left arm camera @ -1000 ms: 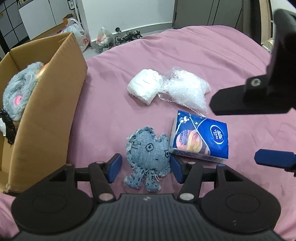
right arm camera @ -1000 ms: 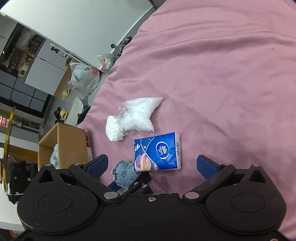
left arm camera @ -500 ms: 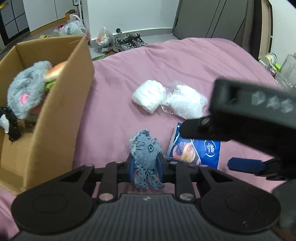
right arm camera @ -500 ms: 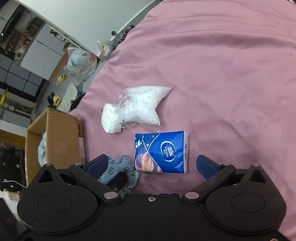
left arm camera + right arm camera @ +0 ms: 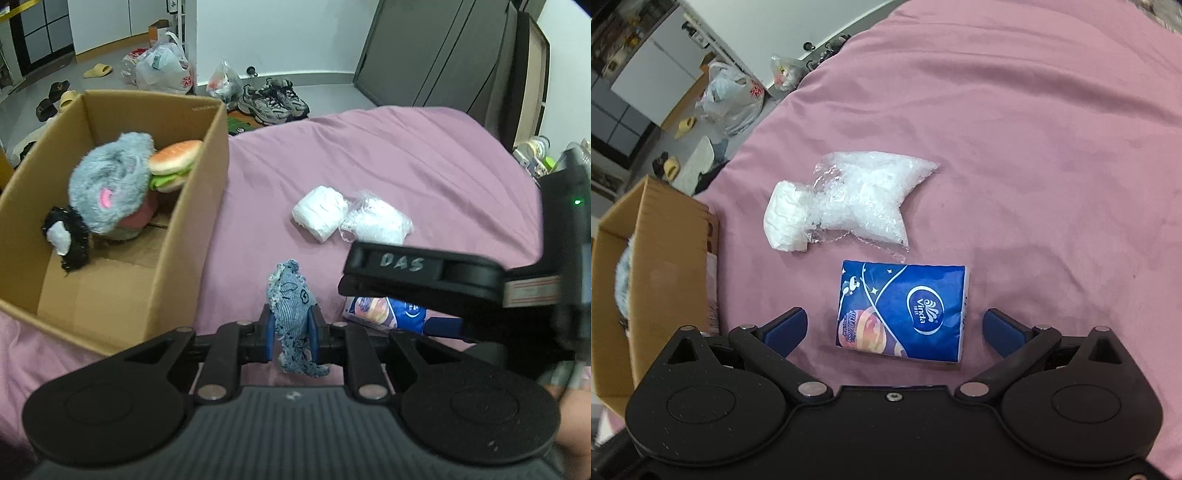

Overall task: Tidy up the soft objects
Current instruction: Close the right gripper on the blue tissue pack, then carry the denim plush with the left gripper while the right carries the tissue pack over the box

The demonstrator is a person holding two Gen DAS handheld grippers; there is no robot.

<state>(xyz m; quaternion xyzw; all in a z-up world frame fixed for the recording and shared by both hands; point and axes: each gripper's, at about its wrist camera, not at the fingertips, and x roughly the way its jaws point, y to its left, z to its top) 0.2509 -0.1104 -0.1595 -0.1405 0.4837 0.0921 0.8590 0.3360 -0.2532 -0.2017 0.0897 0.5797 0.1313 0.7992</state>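
My left gripper [image 5: 291, 334] is shut on a small blue denim doll [image 5: 293, 306] and holds it above the pink bedspread, just right of the open cardboard box [image 5: 192, 236]. The box holds a grey plush toy [image 5: 110, 184], a plush burger [image 5: 173, 164] and a black-and-white plush [image 5: 64, 240]. My right gripper [image 5: 897, 328] is open, its fingers either side of a blue tissue pack [image 5: 905, 308] lying on the bed. The right gripper's body also shows in the left wrist view [image 5: 461, 280], over the tissue pack [image 5: 384, 312].
A white folded cloth [image 5: 786, 218] and a clear plastic bag of white filling [image 5: 868, 199] lie on the pink bedspread [image 5: 1034, 147] beyond the tissue pack. The box [image 5: 665, 258] stands at the bed's left edge. Shoes and bags lie on the floor beyond.
My left gripper has shut on the denim doll and lifted it off the bed. My right gripper has come down closer around the tissue pack, still open.
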